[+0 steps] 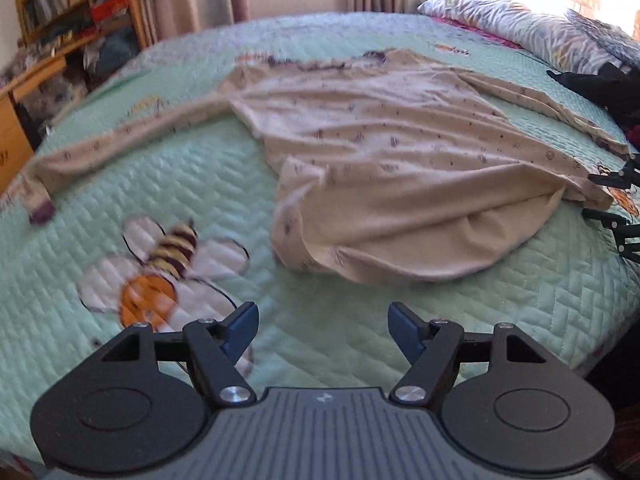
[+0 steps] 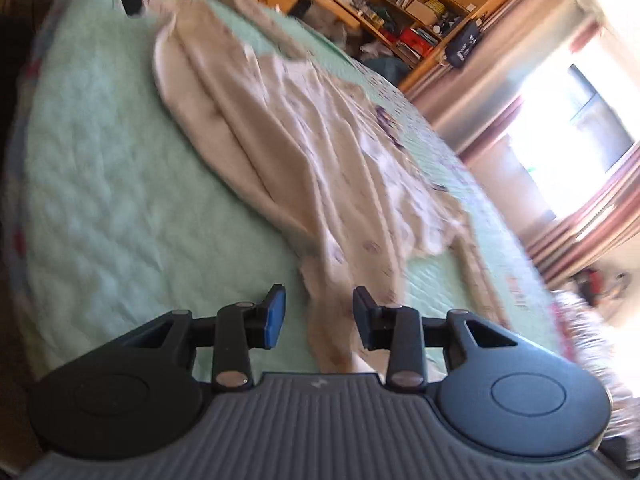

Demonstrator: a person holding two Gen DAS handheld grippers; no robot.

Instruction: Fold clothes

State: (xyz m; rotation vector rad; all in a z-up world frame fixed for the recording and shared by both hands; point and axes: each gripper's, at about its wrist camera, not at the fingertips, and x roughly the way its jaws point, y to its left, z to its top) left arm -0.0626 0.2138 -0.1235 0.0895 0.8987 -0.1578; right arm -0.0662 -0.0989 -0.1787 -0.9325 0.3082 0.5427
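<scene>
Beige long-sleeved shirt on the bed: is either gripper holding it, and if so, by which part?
Neither. The left gripper and right gripper are both open; the shirt lies loose on the green quilt.

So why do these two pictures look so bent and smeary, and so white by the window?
Left wrist view: the fisheye lens curves the bed; the bee patch is smeared. Right wrist view: tilted, the beige top blurs toward the edges, and the window is washed out white; the tongs stay sharp.
</scene>
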